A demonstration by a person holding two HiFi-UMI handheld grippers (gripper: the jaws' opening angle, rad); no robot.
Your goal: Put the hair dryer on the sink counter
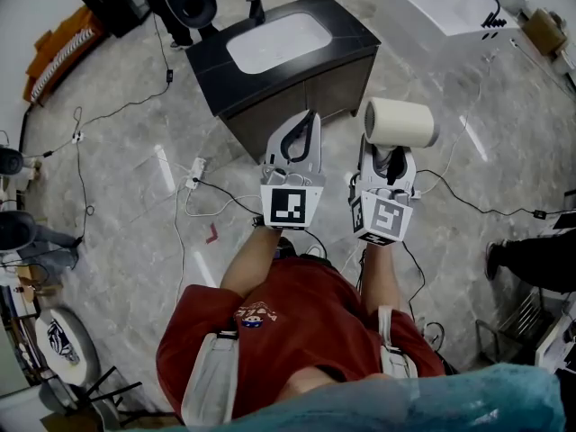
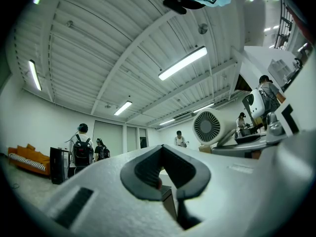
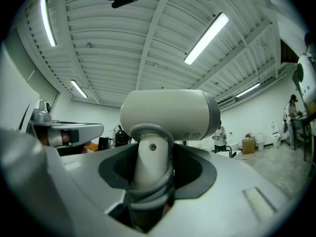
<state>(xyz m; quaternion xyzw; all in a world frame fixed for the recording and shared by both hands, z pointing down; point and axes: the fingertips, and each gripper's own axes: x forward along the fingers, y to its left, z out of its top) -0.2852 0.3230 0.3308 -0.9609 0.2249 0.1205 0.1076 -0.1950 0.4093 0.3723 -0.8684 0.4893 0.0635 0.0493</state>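
A cream hair dryer is held up in the air, its barrel lying crosswise above my right gripper. That gripper is shut on the dryer's handle, with the cord looped round the handle between the jaws; the barrel fills the view above. My left gripper is level beside it, shut with nothing in it, and its own view catches the dryer's rear grille. The sink counter, black-topped with a white basin and a dark faucet, stands on the floor ahead of both grippers.
A white tub-like unit stands at the far right. Cables and a power strip lie on the grey floor to the left. A black chair and an orange sofa are beyond. Someone's shoe shows at right.
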